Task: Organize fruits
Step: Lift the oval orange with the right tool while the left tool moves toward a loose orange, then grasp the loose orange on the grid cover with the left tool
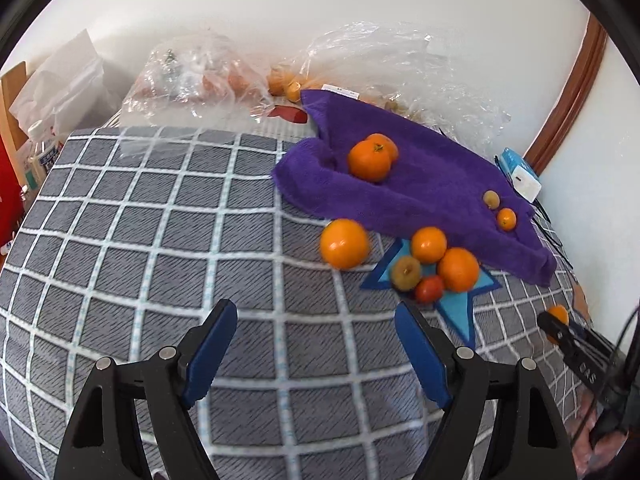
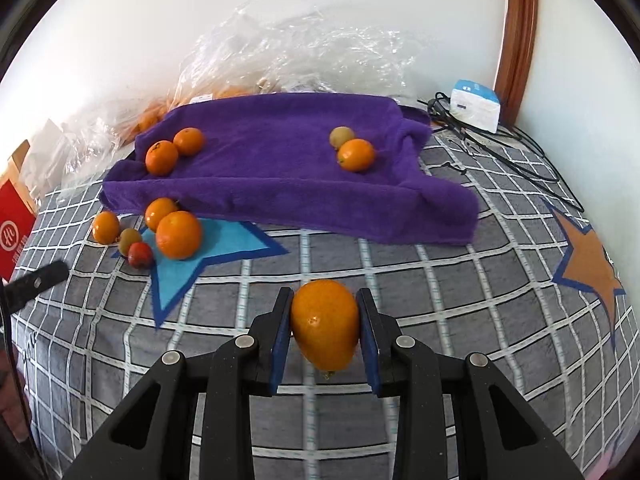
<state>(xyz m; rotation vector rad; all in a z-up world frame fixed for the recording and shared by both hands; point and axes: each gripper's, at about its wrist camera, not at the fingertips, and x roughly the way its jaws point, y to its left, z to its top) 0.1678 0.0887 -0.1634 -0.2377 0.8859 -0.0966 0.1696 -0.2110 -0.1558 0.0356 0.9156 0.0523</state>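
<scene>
A grey checked bedspread [image 2: 320, 248] with white grid lines covers the surface, which looks like a bed; a blue star patch [image 2: 208, 248] and an orange star patch [image 2: 588, 268] are sewn into it. A purple towel [image 2: 280, 168] lies rumpled across the far half. Behind it, against the white wall, sit crumpled clear plastic bags [image 2: 304, 52] with more fruit dimly showing inside. At the far right, a white and blue box [image 2: 476, 104] rests beside tangled black cables [image 2: 516, 148], and a red carton [image 2: 14, 228] stands at the left edge.

On the towel, two oranges [image 2: 174, 150] touch one another at the left, while a small greenish fruit [image 2: 341, 136] touches another orange [image 2: 355, 155] at the right. Just off the towel's near edge, a cluster of fruit [image 2: 160, 232] crowds the blue star: three oranges, a greenish fruit and a small red one.

The right tool [image 2: 325, 328] is closed narrowly on a held orange [image 2: 325, 328], its blue pads [image 2: 282, 332] pressing both sides, above the bedspread and near the cluster and towel, with open bedspread between.

The left tool [image 1: 316, 348] stands wide with nothing between its pads; only the bedspread lies below. In its view, the cluster lies just beyond its right finger, and one orange [image 1: 344, 243] sits slightly apart at the cluster's left. The right tool's tip, with its orange, shows at that view's right edge.
</scene>
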